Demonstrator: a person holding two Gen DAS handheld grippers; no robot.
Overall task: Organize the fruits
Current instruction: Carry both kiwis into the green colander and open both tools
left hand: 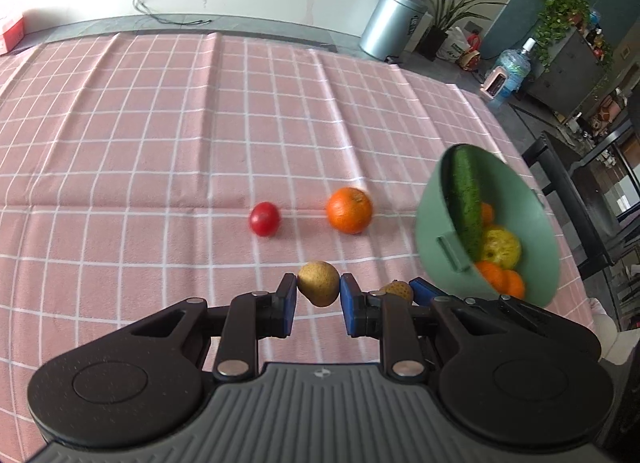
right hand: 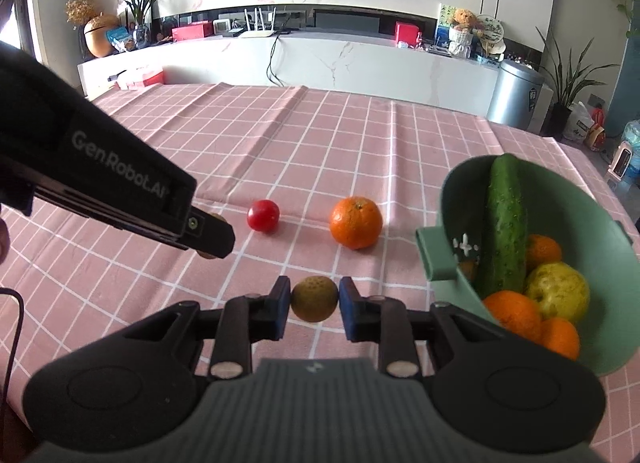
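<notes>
Two brown fruits point(left hand: 318, 289) point(right hand: 314, 299), one tomato point(right hand: 263, 215), one cucumber point(right hand: 505, 223), one bowl point(right hand: 600, 231).

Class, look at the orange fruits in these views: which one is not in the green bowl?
The large orange lying alone on the pink checked tablecloth, right of the red tomato. The other oranges sit inside the green bowl beside the cucumber.

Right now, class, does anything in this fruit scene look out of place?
Yes: a cucumber stands on end in the green bowl among the oranges, a vegetable among fruit. Nothing looks spilled or damaged.
</notes>
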